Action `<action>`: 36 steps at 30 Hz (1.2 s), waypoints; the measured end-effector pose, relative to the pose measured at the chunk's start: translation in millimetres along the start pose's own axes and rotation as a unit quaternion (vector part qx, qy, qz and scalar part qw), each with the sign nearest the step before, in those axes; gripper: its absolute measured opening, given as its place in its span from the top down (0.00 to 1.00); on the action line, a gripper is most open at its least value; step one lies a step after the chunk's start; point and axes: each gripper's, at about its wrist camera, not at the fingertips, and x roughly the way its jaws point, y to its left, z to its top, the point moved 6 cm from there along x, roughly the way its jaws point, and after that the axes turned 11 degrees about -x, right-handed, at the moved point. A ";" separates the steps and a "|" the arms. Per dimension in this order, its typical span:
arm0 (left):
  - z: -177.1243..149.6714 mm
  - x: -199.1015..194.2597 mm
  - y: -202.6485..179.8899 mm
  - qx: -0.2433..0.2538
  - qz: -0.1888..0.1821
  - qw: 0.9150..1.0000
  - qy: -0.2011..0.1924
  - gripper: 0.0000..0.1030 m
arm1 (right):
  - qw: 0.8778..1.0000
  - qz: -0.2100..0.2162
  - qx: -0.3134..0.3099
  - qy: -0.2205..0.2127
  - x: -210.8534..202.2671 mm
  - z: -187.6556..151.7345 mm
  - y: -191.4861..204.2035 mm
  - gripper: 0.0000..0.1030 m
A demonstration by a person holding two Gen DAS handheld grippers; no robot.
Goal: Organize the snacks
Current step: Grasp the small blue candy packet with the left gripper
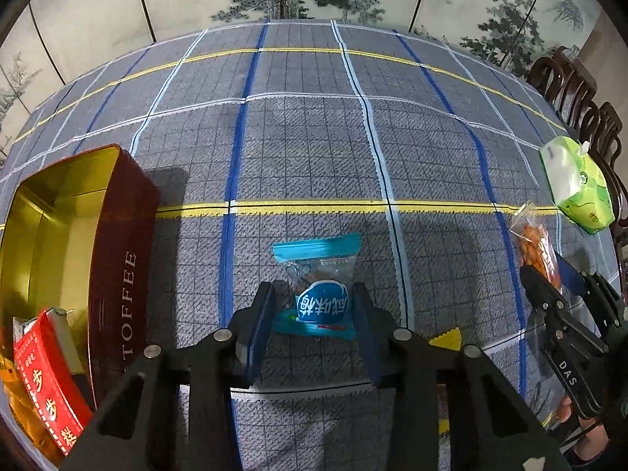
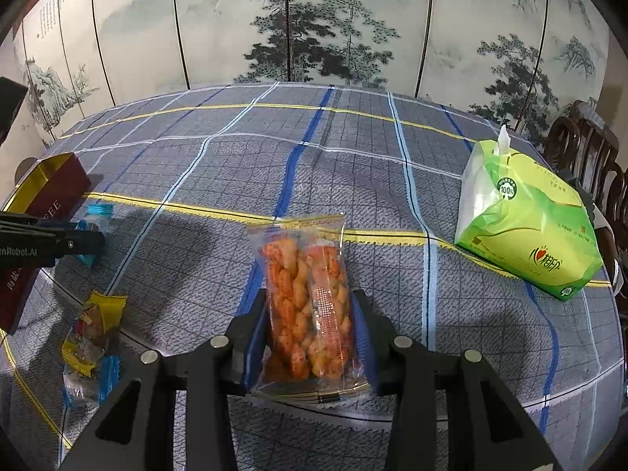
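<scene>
Left claw (image 1: pixel 314 306): pinched blue snack packet (image 1: pixel 318 294), toffee tin (image 1: pixel 70 243) just left of it.
Right claw (image 2: pixel 310 325): pinched orange snack pack (image 2: pixel 306 306) lengthwise.

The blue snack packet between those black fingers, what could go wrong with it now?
1. The left hand-held gripper pinches only the puffy middle of the blue snack packet; slick wrap might slip out when lifted.
2. Squeezing could crush the snack inside.
3. The toffee tin already holds a red packet, and the right hand-held gripper carries the orange snack bag too, so both could bump near the tin.
</scene>
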 end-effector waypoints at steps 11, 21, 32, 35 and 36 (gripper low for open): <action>-17.1 -26.7 -3.1 0.021 -0.024 1.000 -0.001 0.67 | 1.000 0.000 0.000 0.001 2.9 3.1 0.6 0.59; -28.4 -65.3 4.6 0.022 -0.036 0.999 -0.006 0.67 | 1.000 0.000 0.000 0.001 2.8 2.9 0.6 0.59; -17.8 -117.6 71.8 -0.029 -0.017 0.998 -0.051 0.67 | 1.000 0.000 0.000 0.001 2.8 2.8 0.1 0.59; -16.5 -127.5 101.4 -0.049 -0.001 0.997 -0.061 0.67 | 1.000 0.000 -0.001 0.001 2.7 2.7 0.2 0.59; -17.1 -130.3 111.4 -0.057 0.006 0.996 -0.065 0.67 | 1.000 0.000 -0.001 0.001 2.7 2.7 -0.1 0.59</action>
